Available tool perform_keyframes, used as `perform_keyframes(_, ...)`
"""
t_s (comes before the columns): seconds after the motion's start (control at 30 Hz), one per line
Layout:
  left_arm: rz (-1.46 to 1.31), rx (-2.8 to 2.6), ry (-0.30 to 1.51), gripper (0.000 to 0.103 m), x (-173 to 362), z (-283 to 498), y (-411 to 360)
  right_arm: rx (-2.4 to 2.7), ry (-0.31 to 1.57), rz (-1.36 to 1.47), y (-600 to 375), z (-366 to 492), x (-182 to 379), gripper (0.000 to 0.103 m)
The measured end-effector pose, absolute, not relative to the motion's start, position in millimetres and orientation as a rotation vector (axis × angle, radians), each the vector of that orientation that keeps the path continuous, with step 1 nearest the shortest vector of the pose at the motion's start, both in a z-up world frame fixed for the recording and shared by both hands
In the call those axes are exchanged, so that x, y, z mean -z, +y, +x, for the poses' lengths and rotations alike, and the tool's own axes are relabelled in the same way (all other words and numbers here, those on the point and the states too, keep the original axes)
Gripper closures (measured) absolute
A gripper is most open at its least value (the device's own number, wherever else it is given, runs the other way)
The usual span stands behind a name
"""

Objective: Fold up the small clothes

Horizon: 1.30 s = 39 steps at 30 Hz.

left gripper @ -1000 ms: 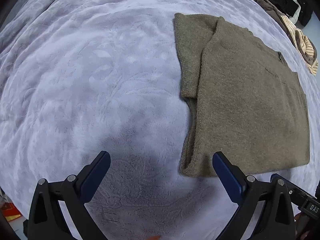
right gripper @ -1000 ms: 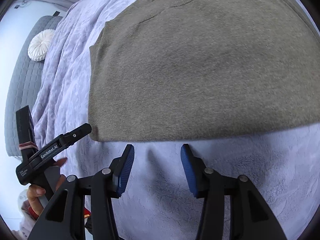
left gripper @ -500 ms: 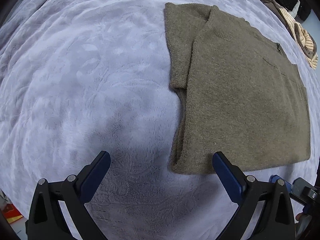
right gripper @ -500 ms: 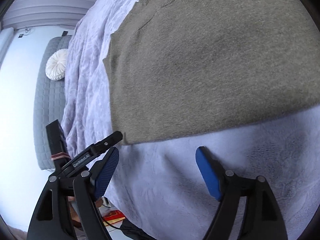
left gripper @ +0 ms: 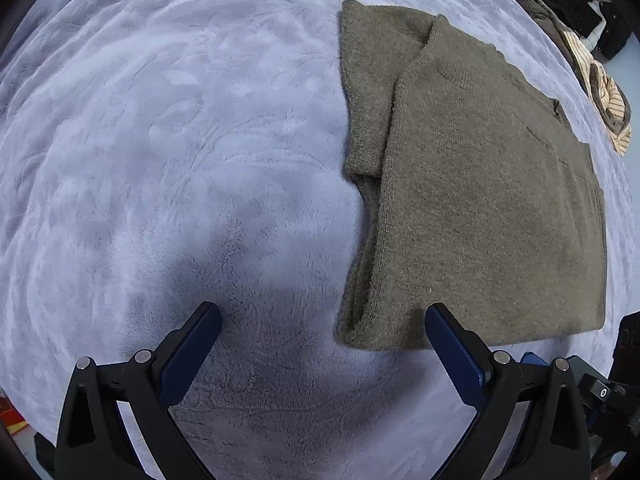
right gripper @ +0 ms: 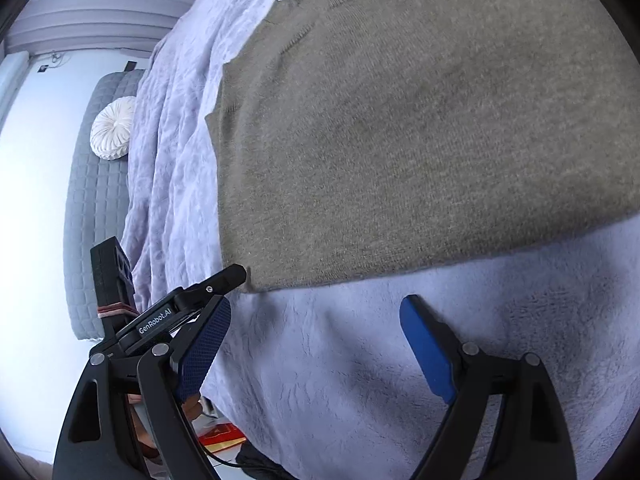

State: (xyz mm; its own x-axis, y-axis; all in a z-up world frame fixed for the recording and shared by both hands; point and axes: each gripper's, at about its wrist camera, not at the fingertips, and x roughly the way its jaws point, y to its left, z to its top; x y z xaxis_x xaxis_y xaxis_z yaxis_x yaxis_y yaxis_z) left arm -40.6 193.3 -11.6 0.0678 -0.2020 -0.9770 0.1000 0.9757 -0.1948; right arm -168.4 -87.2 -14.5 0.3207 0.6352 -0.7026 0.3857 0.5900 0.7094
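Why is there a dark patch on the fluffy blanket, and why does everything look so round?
Left wrist view: a soft shadow darkens the blanket beside the sweater. Right wrist view: the fisheye lens bulges the sweater like a dome; the window side glares white.

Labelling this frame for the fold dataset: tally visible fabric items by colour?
Olive-green knitted sweater, partly folded: 1
Lavender plush bedspread: 1
Brown and cream striped garment, at the bed edge: 1
Black clothing heap: 1
White round pleated cushion: 1
Grey quilted cover: 1
Total: 6
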Motion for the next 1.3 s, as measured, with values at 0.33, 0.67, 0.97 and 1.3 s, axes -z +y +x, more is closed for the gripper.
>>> perform_keyframes(0.33,-0.223,0.228,1.475,0.001,11.7,-19.8,216.1,-0.247,1.244,1.140,-77.3,-156.3,31.0,0.014)
perform_keyframes(0.67,-0.203,0.217,1.479,0.001,15.0,-19.4,203.9,-0.279,1.181,1.250,-70.2,-144.8,37.4,0.014)
perform_keyframes(0.97,-0.210,0.216,1.477,0.001,16.8,-18.3,203.6,-0.283,1.183,1.289,-58.7,-142.4,41.3,0.014)
perform_keyframes(1.3,-0.410,0.319,1.463,0.001,14.7,-7.4,227.6,-0.214,1.128,1.505,-57.9,-145.1,56.0,0.034)
